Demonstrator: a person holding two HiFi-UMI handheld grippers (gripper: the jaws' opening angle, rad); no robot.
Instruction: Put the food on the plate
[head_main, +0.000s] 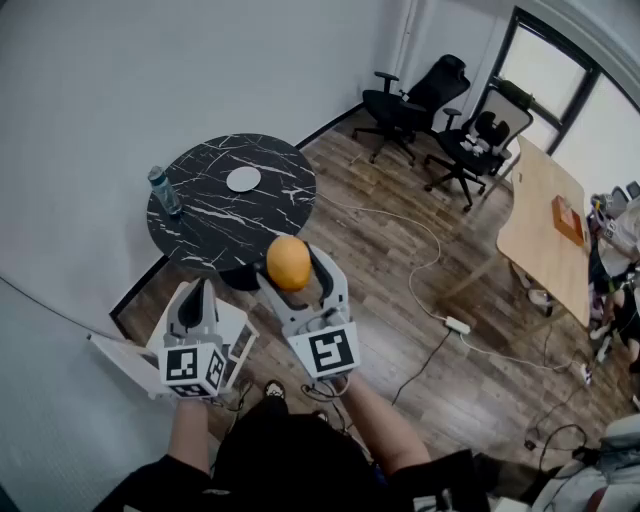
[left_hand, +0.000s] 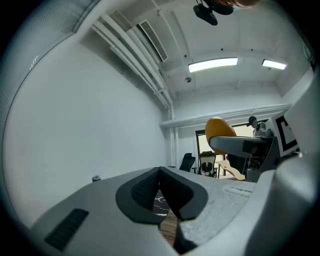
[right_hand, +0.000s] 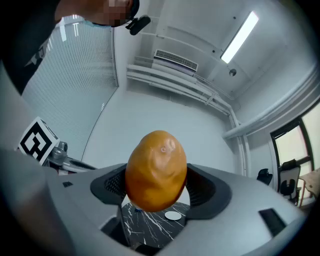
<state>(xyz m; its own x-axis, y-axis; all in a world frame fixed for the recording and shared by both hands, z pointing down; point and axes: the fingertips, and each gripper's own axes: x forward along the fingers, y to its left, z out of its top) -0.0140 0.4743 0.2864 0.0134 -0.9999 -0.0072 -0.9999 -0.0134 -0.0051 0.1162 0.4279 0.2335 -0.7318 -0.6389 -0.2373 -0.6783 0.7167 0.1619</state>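
My right gripper (head_main: 291, 268) is shut on an orange, egg-shaped fruit (head_main: 288, 263), held up in the air in front of the round black marble table (head_main: 215, 230). In the right gripper view the fruit (right_hand: 156, 170) fills the gap between the two dark pads. A small white plate (head_main: 243, 179) lies on the table top, and it shows small below the fruit as the plate (right_hand: 173, 215). My left gripper (head_main: 196, 300) hangs beside the right one with its jaws closed together and nothing between them; its pads (left_hand: 150, 192) meet. The fruit (left_hand: 219, 129) appears there at the right.
A clear water bottle (head_main: 164, 190) stands at the table's left edge. Black office chairs (head_main: 410, 98) and a wooden desk (head_main: 545, 225) are at the far right. Cables and a power strip (head_main: 457, 325) lie on the wood floor. A white wall runs along the left.
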